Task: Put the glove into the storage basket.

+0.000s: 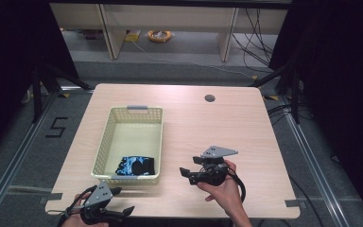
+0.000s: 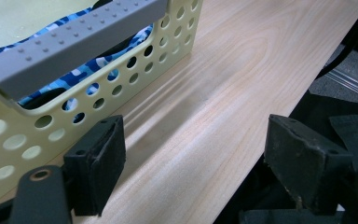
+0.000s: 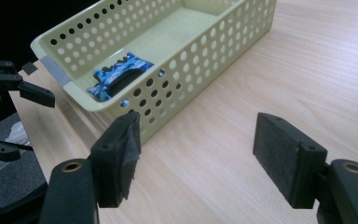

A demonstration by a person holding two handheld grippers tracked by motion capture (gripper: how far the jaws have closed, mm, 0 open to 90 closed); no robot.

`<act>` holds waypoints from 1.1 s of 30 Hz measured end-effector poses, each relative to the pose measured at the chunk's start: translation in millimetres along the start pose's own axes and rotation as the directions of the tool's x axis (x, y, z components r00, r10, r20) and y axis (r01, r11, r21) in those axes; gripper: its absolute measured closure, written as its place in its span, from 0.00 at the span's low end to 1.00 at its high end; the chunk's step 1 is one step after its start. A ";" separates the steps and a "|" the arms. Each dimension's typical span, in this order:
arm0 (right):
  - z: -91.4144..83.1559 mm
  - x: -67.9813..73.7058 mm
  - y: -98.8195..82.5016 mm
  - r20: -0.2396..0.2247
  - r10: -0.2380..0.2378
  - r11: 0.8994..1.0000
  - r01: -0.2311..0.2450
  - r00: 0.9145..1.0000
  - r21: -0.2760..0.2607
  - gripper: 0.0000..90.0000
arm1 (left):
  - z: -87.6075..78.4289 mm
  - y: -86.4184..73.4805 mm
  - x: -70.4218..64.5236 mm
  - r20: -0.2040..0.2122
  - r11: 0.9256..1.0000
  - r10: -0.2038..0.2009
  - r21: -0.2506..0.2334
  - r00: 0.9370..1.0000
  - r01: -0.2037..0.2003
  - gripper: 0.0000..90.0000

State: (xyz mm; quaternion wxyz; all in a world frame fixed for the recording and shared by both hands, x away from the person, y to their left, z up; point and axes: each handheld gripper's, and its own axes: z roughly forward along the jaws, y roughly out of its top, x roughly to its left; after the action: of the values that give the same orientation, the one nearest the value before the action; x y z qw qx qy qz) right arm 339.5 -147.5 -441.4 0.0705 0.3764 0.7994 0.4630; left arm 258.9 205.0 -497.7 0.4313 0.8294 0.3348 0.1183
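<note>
- The table [image 1: 246,142] is light wood with a round hole [image 1: 210,98] near its far edge, at about 1 o'clock from the centre.
- The basket [image 1: 105,142], a pale yellow perforated one with grey handles, stands left of centre, at roughly 9 o'clock from the table's middle.
- The cloth [image 1: 136,165], blue-patterned and black, lies crumpled inside the basket at its near end, against the near wall. The left gripper view shows it behind the perforations under the grey handle [image 2: 74,39].
- The right gripper [image 3: 196,154] is held by the hand [image 1: 224,189] at about 3 o'clock from the basket, just beside its near right corner and apart from it. Its jaws stand wide apart with only bare table between the pads; nothing is held.
- The left gripper [image 2: 193,161] sits at the table's near edge, at about 6 o'clock from the basket. Its jaws are spread wide and hold nothing; one pad is close to the basket's near wall.
</note>
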 end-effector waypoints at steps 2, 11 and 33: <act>-3.2 1.3 -2.3 0.011 0.030 0.999 -0.030 1.000 0.020 0.36 | 0.1 0.0 0.0 0.000 1.000 0.000 0.000 1.000 0.000 0.22; -9.9 -5.3 -13.3 0.007 0.010 1.000 -0.010 1.000 0.015 0.36 | 0.4 -0.3 0.5 0.006 1.000 0.006 0.003 1.000 -0.006 0.22; -22.6 -1.0 -41.7 0.000 0.007 0.998 -0.007 1.000 0.057 0.27 | 1.1 -1.1 0.2 0.012 0.999 0.027 0.025 1.000 -0.027 0.21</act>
State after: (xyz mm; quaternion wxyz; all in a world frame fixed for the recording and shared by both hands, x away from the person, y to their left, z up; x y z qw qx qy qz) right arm 307.4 -175.7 -462.0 0.0581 0.3809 0.8109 0.4405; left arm 259.1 204.9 -499.3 0.4212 0.8398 0.3226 0.1150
